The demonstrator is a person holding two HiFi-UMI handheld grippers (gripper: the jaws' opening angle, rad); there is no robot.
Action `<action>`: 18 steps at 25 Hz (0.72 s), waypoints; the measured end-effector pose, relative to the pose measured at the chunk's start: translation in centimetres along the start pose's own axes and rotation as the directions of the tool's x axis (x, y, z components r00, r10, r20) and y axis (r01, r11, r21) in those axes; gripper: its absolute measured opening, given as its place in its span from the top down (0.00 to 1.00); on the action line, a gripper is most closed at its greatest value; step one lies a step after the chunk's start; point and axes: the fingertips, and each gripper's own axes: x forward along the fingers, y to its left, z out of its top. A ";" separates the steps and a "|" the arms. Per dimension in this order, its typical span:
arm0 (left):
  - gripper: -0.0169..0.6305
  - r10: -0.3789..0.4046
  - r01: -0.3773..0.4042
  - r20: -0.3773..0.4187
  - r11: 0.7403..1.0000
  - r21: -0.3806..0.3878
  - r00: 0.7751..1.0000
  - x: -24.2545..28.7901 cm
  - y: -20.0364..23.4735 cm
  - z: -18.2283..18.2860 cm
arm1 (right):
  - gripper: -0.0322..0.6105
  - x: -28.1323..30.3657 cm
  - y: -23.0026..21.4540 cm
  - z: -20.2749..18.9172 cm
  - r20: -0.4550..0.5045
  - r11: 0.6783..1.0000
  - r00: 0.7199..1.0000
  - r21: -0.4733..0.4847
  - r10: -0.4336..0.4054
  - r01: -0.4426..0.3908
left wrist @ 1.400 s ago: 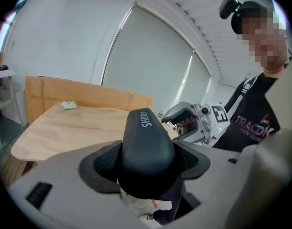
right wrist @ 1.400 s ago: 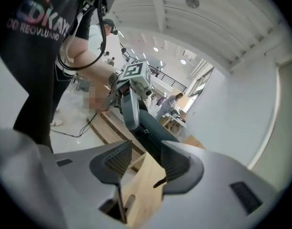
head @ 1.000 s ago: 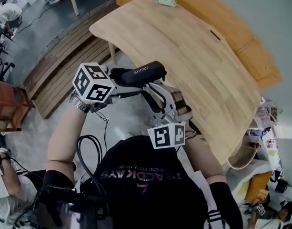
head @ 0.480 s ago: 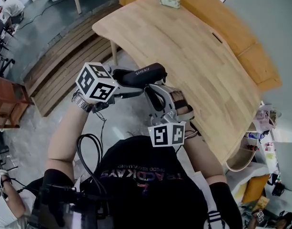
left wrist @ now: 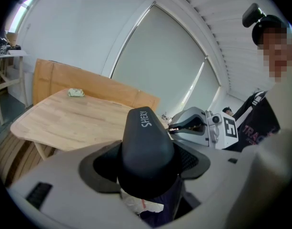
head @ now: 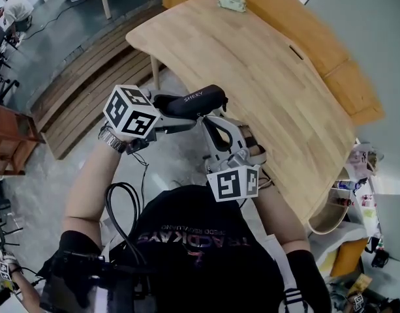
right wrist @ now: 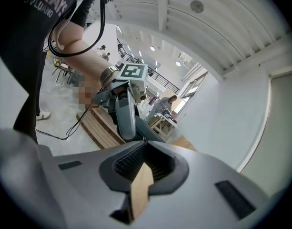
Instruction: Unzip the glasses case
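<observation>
A black glasses case (head: pixel 190 102) marked SHERY is held in the air in front of the person's chest. My left gripper (head: pixel 173 113) is shut on its left part; in the left gripper view the case (left wrist: pixel 145 151) fills the jaws. My right gripper (head: pixel 209 124) comes from below right, tips at the case's seam. Its jaws have just been closing and now stand shut, with a thin slit between the pads (right wrist: pixel 131 163). The case (right wrist: pixel 125 116) runs down into the tips, where the zipper pull seems pinched; the pull itself is too small to see.
A light wooden table (head: pixel 252 64) stands ahead and to the right, with a small pale green object (head: pixel 231 2) at its far end. A slatted wooden platform (head: pixel 89 77) lies on the floor at left. Cables hang by the person's left arm (head: pixel 89 188).
The right gripper's jaws have drawn together at the case's edge and its marker cube has shifted slightly right. The left gripper and the case have stayed in place.
</observation>
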 end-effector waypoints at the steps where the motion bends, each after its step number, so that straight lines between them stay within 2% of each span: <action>1: 0.46 -0.001 0.001 -0.005 1.000 0.003 1.000 0.1 0.0 -0.1 | 0.90 -0.1 0.1 0.1 0.007 1.000 1.000 -0.004 0.002 -0.002; 5: 0.46 -0.010 0.011 -0.045 1.000 0.029 0.999 0.9 -0.5 -1.1 | 0.90 0.1 0.2 0.5 0.016 1.000 1.000 -0.030 0.003 -0.003; 10: 0.46 0.002 -0.001 -0.035 1.000 0.023 0.999 0.9 -0.2 -0.9 | 0.90 -0.3 0.5 -0.1 0.011 1.000 1.000 -0.018 0.018 -0.018; 14: 0.46 0.012 -0.011 -0.032 1.000 0.022 0.999 -0.1 0.4 -0.3 | 0.82 -0.1 1.7 -1.6 -0.036 0.992 0.999 -0.124 0.034 -0.038; 18: 0.46 0.010 -0.009 -0.038 1.000 0.029 0.999 -0.3 0.3 0.4 | 0.76 0.8 1.9 -1.3 -0.045 0.975 0.999 -0.224 0.000 -0.010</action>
